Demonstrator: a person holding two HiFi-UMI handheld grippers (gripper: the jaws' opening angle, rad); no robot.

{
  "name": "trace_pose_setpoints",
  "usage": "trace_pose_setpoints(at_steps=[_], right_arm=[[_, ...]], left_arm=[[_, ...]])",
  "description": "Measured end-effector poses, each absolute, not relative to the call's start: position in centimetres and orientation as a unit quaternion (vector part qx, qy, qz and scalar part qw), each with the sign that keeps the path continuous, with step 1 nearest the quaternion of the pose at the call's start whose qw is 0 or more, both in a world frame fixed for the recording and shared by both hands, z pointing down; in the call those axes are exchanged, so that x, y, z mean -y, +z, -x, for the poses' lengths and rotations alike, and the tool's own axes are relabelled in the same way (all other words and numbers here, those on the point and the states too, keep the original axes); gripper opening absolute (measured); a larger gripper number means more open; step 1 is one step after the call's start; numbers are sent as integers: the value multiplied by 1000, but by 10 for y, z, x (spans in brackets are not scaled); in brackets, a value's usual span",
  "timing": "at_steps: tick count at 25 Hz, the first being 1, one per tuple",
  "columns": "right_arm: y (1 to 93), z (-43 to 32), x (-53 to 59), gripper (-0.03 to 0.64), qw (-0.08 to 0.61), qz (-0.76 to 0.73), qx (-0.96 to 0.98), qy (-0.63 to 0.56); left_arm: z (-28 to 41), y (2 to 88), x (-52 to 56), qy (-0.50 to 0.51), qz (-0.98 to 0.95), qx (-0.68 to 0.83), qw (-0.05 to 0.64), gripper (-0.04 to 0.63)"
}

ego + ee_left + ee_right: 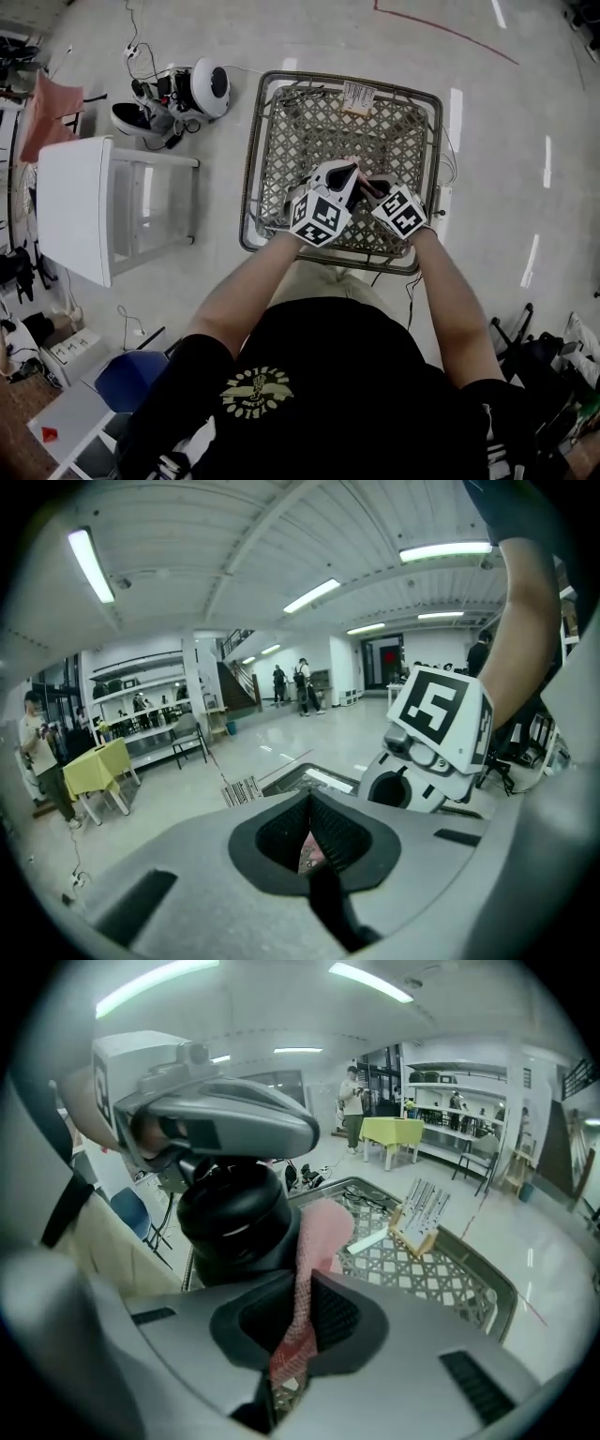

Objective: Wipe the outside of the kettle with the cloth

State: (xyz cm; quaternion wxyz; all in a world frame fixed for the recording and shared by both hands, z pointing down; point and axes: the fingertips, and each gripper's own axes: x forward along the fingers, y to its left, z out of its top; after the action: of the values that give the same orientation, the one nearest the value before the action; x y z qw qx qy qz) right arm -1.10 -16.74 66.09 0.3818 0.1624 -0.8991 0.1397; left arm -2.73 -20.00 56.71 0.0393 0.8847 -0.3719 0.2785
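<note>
The cloth is clamped in the right hand-held gripper. The left hand-held gripper, jaws together, lies just left. No kettle is identified.

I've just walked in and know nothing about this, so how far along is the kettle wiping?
Done: both pickups. The right tool is shut on the pink cloth, and the left tool appears to grip the black kettle from above, over the lattice table. In hand: the cloth seems to lie against the kettle's side. Left: the wiping itself; how much is already wiped cannot be told.
</note>
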Motion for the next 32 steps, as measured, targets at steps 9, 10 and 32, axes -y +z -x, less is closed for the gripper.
trace_pose_setpoints(at_steps=[9, 10, 32], right_arm=[[665, 10, 104, 28, 366, -167, 898, 178], [665, 10, 99, 28, 366, -166, 898, 182], [647, 73, 48, 28, 358, -98, 913, 167]], left_arm=[[30, 565, 201, 275, -886, 370, 56, 8], [29, 564, 201, 272, -887, 368, 61, 8], [29, 559, 193, 265, -891, 362, 60, 8]])
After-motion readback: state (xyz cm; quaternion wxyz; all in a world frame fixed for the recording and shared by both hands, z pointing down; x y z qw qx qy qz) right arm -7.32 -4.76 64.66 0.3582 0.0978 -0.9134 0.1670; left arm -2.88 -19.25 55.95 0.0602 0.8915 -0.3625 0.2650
